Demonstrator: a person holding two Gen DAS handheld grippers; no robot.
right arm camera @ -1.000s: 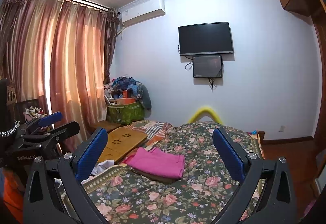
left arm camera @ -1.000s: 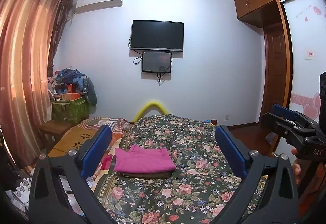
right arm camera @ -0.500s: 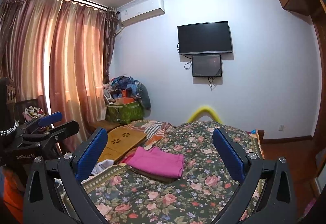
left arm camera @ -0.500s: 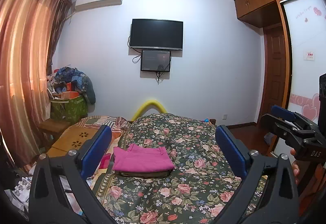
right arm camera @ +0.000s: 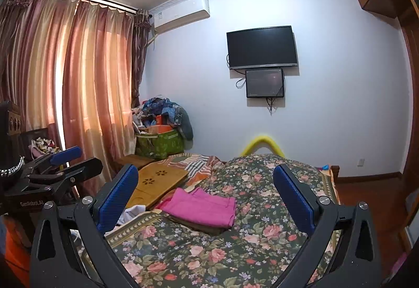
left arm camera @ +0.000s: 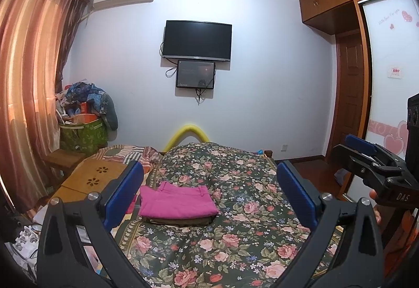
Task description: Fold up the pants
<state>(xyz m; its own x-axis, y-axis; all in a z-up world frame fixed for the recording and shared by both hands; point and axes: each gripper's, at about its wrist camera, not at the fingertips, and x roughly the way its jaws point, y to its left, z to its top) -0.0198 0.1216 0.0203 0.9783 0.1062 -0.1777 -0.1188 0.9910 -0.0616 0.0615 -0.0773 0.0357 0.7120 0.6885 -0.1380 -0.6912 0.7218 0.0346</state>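
Left gripper (left arm camera: 209,196): blue pads spread wide, nothing between them, held above the near part of the bed.
Right gripper (right arm camera: 207,196): fingers likewise far apart and empty, to the right of the left one.
Pink pants (left arm camera: 178,203): folded flat, stacked on a darker folded garment (left arm camera: 180,220), near the bed's left edge.
Floral bedspread (left arm camera: 235,209): bare to the right and near side of the stack.
Wooden lap desk (left arm camera: 91,178): left of the stack, just beside it.
Far wall: television (left arm camera: 197,40) above a smaller screen (left arm camera: 196,74).
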